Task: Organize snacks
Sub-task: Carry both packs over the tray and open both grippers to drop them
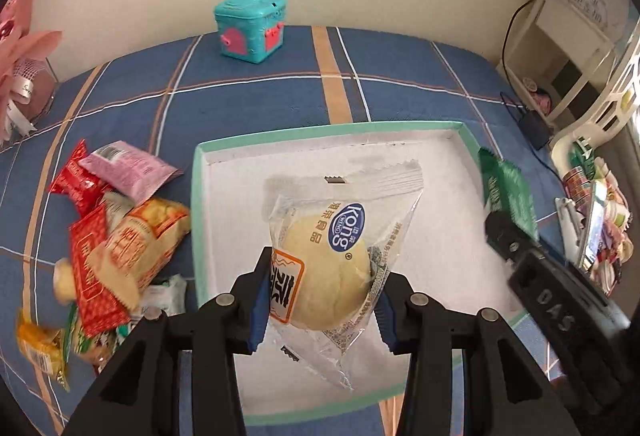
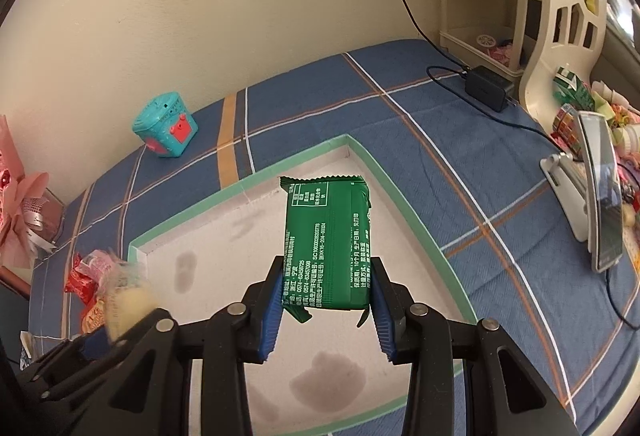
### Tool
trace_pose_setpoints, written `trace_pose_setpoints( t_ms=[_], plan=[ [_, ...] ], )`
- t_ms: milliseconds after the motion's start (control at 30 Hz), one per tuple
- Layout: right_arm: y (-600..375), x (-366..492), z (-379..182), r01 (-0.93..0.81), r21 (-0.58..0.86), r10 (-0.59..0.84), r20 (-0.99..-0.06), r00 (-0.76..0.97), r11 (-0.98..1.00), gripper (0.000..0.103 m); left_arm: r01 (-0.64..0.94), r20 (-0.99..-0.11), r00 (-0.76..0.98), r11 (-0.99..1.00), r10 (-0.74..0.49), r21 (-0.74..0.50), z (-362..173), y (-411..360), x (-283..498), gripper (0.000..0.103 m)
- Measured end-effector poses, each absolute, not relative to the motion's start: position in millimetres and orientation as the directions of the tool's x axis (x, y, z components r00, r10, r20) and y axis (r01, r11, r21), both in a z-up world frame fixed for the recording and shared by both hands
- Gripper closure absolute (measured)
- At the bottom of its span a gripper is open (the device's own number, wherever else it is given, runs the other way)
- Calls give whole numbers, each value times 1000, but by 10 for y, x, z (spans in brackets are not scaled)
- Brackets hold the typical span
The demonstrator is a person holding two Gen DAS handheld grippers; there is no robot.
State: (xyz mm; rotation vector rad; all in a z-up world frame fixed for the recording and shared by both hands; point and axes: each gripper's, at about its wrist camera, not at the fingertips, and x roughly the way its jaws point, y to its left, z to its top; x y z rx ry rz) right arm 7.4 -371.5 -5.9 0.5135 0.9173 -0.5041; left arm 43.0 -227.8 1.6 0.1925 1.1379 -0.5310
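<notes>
Over the tray (image 1: 199, 204), left gripper (image 1: 322, 300) jaws clamp the bun packet (image 1: 332, 248); right gripper (image 2: 325, 310) jaws clamp the green packet (image 2: 326, 240).

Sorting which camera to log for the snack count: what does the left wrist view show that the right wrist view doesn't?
Only the left wrist view shows the whole snack pile clearly, and the left hand-held gripper shut on the bun packet. Only the right wrist view shows stains on the tray floor and the green packet's printed back. Both show the green-rimmed tray and teal box.
</notes>
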Motion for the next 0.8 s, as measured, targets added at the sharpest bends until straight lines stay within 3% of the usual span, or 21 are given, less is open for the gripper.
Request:
trace_pose_setpoints(
  t_ms=[533,600,667,800],
  plan=[
    [-3860,280,-260,563,136,-208,-839,503,815,61,472,-914,327,879,-241,-63,-296,-2576,722,56],
    [-3880,279,-295,575,132,-208,-848,487,808,61,472,-916,321,879,-240,-65,-323,-2576,715,48],
    [-3910,267,-326,585,143,-195,-858,475,798,61,469,-915,325,881,-241,-66,-326,-2566,705,33],
    [-3956,228,-328,596,152,-184,-866,464,788,61,465,-912,327,882,-248,-73,-279,-2544,686,32]
  ],
)
